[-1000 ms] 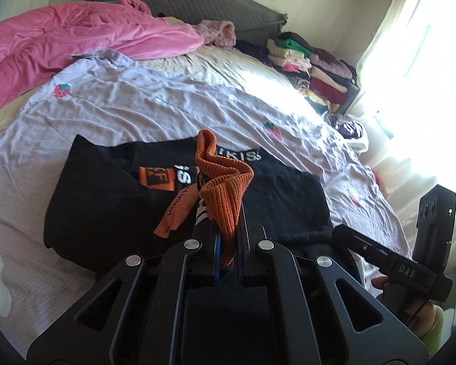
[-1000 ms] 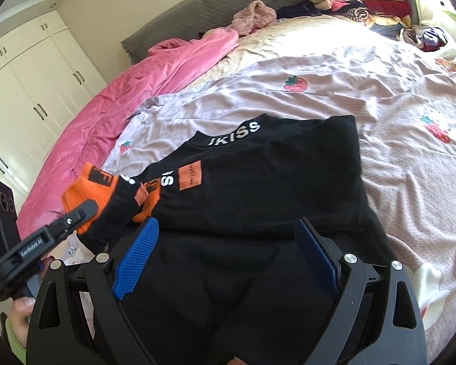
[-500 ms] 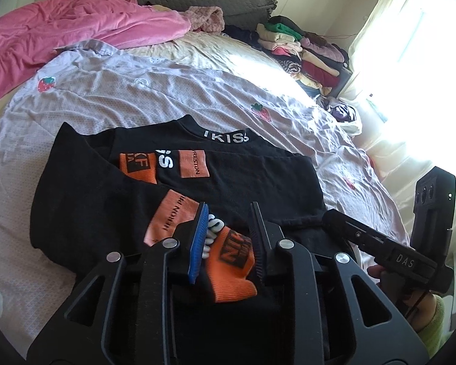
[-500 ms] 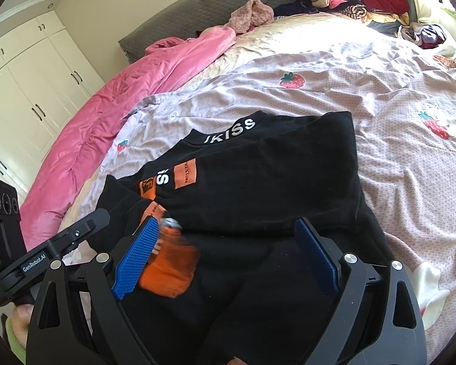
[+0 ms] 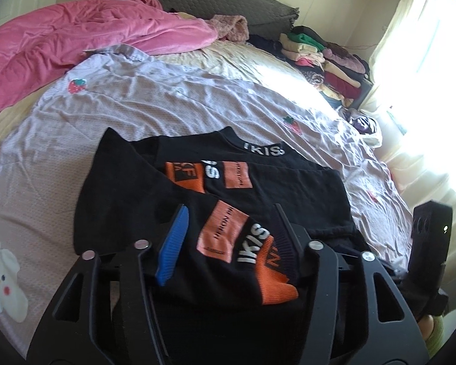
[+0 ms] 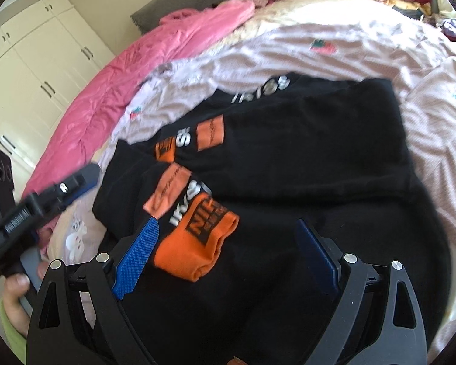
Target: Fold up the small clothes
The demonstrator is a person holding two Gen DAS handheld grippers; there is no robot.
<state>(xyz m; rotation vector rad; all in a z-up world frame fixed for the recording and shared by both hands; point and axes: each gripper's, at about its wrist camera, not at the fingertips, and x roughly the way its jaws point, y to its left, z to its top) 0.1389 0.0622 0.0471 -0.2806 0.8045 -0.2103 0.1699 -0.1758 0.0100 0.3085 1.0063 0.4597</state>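
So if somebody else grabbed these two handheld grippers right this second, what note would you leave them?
Left gripper: jaws opening, letting go of the orange cuff, which lies between them on the garment.
Right gripper: open, holding nothing, above the near part of the black top.
The top lies on the strawberry-print sheet, collar away from you, both sleeves folded in across the front.
Left to do: probably fold the body up and set it aside, perhaps with the stacked clothes by the window.

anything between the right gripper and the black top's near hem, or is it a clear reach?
Nothing visible blocks it. The right gripper hangs open directly over the black top. The orange cuff lies on the top beside its left pad. The left gripper, jaws opening around that sleeve, is off to the left side.
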